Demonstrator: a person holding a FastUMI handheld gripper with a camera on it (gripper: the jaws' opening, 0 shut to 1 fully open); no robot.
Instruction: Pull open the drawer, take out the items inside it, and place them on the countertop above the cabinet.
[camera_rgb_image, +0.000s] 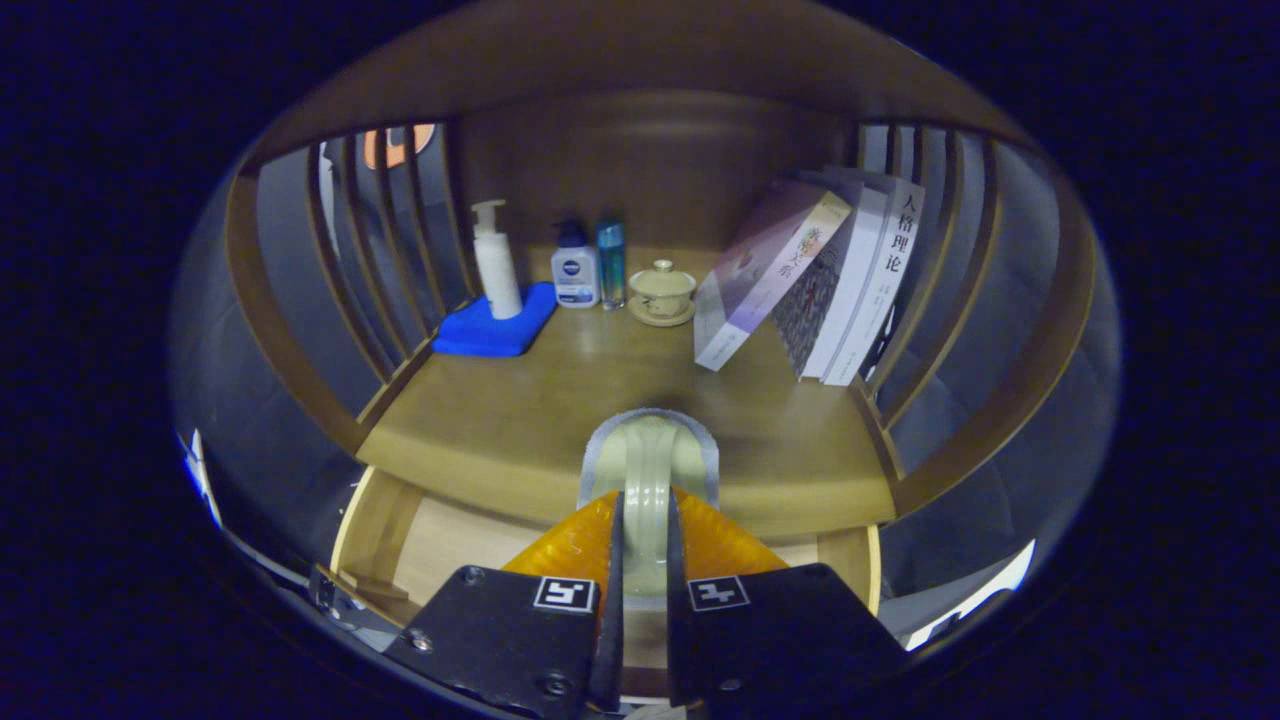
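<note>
A roll of tape (650, 470) is gripped edge-on between both fingers of the claw (645, 545), above the near edge of the wooden counter (500, 420). The pulled-out drawer (440, 545) is seen below. At the far side, bottles (577, 270), a lidded cup (661, 290) and leaning books (830, 285) with Chinese titles are ranged.

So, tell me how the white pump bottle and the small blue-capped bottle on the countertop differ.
The white pump bottle is taller and slimmer; the blue-capped bottle is squat and broad. The pump bottle stands on the blue cloth; the blue-capped one stands on the bare countertop beside that cloth. The pump bottle is plain white; the other has a dark cap and label. Both stand upright at the back, well beyond the claw, which is shut on a pale roll of tape.
</note>
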